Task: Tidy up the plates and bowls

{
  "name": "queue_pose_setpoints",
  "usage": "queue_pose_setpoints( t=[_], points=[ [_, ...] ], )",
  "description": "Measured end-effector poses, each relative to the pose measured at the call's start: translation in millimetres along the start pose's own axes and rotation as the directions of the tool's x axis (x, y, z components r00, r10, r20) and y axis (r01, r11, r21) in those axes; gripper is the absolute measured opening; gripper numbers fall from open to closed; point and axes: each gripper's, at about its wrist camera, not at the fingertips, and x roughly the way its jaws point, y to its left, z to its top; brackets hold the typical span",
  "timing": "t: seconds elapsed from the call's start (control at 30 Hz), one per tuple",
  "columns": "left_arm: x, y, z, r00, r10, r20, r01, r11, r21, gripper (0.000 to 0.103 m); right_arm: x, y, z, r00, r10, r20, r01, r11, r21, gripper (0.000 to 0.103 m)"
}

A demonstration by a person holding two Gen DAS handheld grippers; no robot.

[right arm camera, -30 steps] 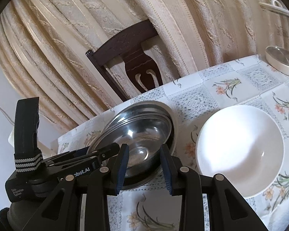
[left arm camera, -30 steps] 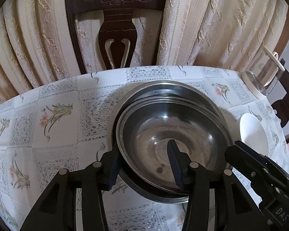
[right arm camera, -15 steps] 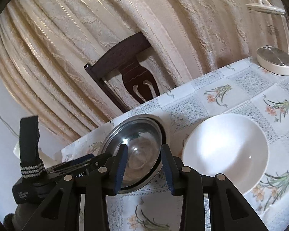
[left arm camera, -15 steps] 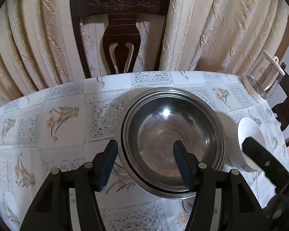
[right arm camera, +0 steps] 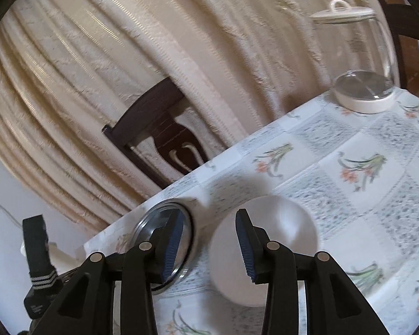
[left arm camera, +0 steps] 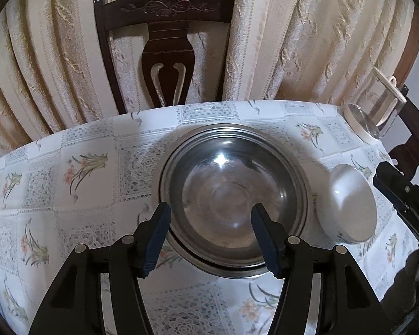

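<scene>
Fingers of the left gripper [left arm camera: 211, 237] stand wide apart with nothing between them, poised above the near rim of the steel bowl [left arm camera: 233, 195], which sits nested in a wider steel dish toward the middle of the worktop [left arm camera: 78, 195]; that reads as a stack already made and let go, the pads clear of the metal. The left tool looks almost straight down the worktop toward the far edge, level and centred on the stack. The right gripper [right arm camera: 208, 244] is likewise spread and empty, its fingers framing the gap between the steel stack and the white bowl [right arm camera: 276, 231], which rests on the cloth just beside the stack on its right. The right view is tilted and somewhat blurred, so the tool seems canted and raised above the near edge. The white bowl is probably next to be gathered. Near the far right corner stands a glass jar [right arm camera: 357, 55] with a white lid, well apart; a dark chair [left arm camera: 167, 50] waits behind the far edge.
</scene>
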Motion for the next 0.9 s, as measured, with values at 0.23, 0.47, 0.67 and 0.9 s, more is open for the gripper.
queue_pose_setpoints(
  t=[0.23, 0.47, 0.67, 0.9],
  points=[
    [-1.3, -23.7, -2.0, 0.999, -0.047, -0.023, 0.048, 0.999, 0.017, 0.061, -5.0, -28.6, 1.2, 0.998, -0.063, -0.009, 0.063, 0.998, 0.018, 0.042],
    [1.4, -52.4, -4.7, 0.990, -0.122, -0.066, 0.123, 0.992, 0.008, 0.061, -3.9, -49.7, 5.6, 0.993, -0.118, -0.023, 0.118, 0.993, 0.023, 0.043],
    [3.6, -73.6, -6.8, 0.982, -0.169, -0.090, 0.169, 0.986, 0.000, 0.061, 10.7, -62.6, 5.6, 0.989, -0.100, -0.109, 0.106, 0.993, 0.045, 0.048],
    [12.3, -94.0, -9.2, 0.967, -0.225, -0.120, 0.223, 0.974, -0.028, 0.061, 17.7, -73.8, 3.1, 0.986, -0.058, -0.157, 0.073, 0.993, 0.092, 0.048]
  ],
)
